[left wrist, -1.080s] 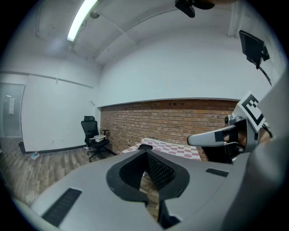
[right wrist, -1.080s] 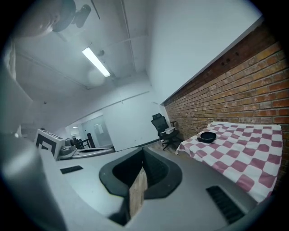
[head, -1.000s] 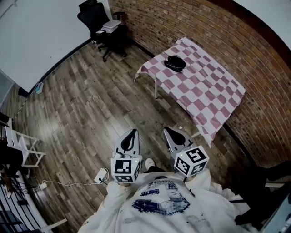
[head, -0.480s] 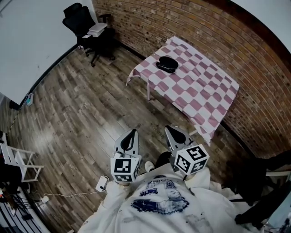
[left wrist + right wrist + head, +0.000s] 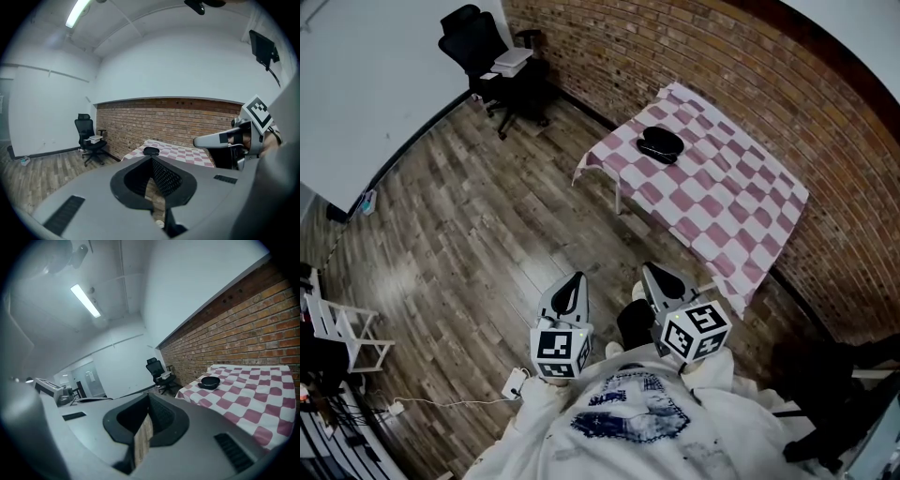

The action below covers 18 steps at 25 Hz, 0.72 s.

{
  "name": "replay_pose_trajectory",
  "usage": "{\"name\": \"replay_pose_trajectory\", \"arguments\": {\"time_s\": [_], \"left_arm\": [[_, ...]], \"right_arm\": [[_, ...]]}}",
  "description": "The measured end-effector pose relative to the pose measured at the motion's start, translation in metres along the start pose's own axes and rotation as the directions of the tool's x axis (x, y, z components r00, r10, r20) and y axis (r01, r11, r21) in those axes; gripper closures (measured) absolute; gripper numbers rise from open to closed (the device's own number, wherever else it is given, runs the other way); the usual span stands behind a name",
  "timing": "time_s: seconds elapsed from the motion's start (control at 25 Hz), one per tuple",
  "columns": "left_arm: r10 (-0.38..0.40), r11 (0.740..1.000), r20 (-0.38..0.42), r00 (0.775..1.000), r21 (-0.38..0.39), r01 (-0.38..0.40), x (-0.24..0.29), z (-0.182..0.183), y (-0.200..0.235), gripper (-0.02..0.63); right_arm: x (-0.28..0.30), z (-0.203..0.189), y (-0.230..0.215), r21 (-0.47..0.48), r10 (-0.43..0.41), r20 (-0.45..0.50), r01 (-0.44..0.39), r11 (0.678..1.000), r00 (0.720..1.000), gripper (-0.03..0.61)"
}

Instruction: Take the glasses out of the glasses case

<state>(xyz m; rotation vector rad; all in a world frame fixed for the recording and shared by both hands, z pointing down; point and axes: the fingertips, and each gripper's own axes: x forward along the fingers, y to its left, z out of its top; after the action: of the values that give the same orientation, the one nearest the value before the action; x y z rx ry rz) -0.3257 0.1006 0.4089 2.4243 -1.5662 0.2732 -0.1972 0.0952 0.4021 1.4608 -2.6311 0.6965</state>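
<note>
Fingers all shut, empty, glasses case well ahead on table

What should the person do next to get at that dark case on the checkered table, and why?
Probably step closer to the table. The glasses case lies on it, well beyond reach, while the left gripper and right gripper are held near the body over the wooden floor, fingers together and empty.
</note>
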Motion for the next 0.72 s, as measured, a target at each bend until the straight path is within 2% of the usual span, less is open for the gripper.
{"name": "replay_pose_trajectory", "arguments": {"time_s": [0.32, 0.72], "left_arm": [[-0.022, 1.0, -0.027, 0.999, 0.02, 0.022, 0.068, 0.015, 0.016, 0.604], [-0.094, 0.994, -0.057, 0.994, 0.045, 0.097, 0.176, 0.047, 0.008, 0.604]], "right_arm": [[0.049, 0.021, -0.045, 0.03, -0.022, 0.0, 0.022, 0.999, 1.0, 0.565], [0.094, 0.063, -0.128, 0.071, -0.083, 0.0, 0.083, 0.994, 0.997, 0.565]]}}
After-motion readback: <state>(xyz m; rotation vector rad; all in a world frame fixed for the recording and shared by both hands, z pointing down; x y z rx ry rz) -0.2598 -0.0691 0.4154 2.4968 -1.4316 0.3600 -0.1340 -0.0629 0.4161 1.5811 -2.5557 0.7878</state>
